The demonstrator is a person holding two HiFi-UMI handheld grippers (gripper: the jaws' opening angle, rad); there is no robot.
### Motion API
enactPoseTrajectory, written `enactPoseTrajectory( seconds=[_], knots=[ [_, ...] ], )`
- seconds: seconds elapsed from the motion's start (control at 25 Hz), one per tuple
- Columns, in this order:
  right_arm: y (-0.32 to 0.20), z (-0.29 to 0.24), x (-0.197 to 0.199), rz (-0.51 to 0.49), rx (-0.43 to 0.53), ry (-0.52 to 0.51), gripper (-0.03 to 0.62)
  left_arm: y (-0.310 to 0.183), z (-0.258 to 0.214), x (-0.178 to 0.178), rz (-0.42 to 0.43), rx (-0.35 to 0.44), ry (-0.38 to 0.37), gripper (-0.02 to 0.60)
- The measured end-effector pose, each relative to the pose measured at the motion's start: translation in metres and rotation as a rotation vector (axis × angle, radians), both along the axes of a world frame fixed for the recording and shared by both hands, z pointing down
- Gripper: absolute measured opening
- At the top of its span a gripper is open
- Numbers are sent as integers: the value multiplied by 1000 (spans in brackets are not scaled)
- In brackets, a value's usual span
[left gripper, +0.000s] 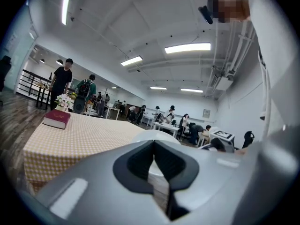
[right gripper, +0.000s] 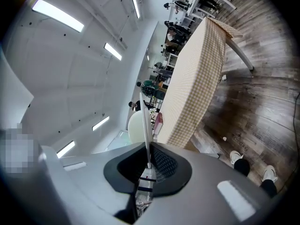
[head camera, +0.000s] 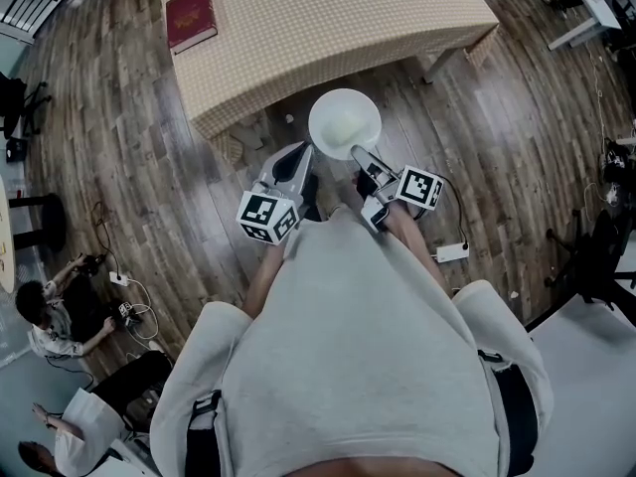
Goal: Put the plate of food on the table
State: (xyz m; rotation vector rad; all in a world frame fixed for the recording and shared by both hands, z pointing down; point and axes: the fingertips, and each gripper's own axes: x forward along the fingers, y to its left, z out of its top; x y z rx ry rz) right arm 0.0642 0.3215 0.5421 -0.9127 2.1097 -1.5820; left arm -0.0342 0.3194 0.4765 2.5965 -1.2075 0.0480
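Observation:
A plain white plate [head camera: 344,122] hangs level over the wood floor, just short of the near edge of the table with the checked cloth [head camera: 328,28]. I see no food on it. My right gripper [head camera: 359,154] is shut on its near rim; in the right gripper view the rim [right gripper: 145,125] runs edge-on between the pads. My left gripper [head camera: 302,157] sits at the plate's near-left side with its jaws shut and nothing seen between them. In the left gripper view the plate [left gripper: 157,136] shows just past its tips [left gripper: 153,146].
A red book [head camera: 191,16] lies on the table's far left corner, with flowers [left gripper: 64,101] behind it. Two people [head camera: 55,316] crouch at the lower left among cables. A white power strip [head camera: 452,252] lies on the floor to my right.

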Motion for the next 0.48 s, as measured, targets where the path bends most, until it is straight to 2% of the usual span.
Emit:
enactPoseTrajectory(
  seconds=[0.12, 0.28, 0.48],
  knots=[
    [-6, 8, 4, 10, -54, 35, 14, -11, 1, -6, -23, 2, 5, 8],
    [-24, 1, -1, 0, -12, -11, 14, -24, 4, -4, -22, 3, 12, 9],
    [-55, 11, 4, 1, -15, 37, 14, -58, 7, -7, -28, 15, 23, 8]
  ],
)
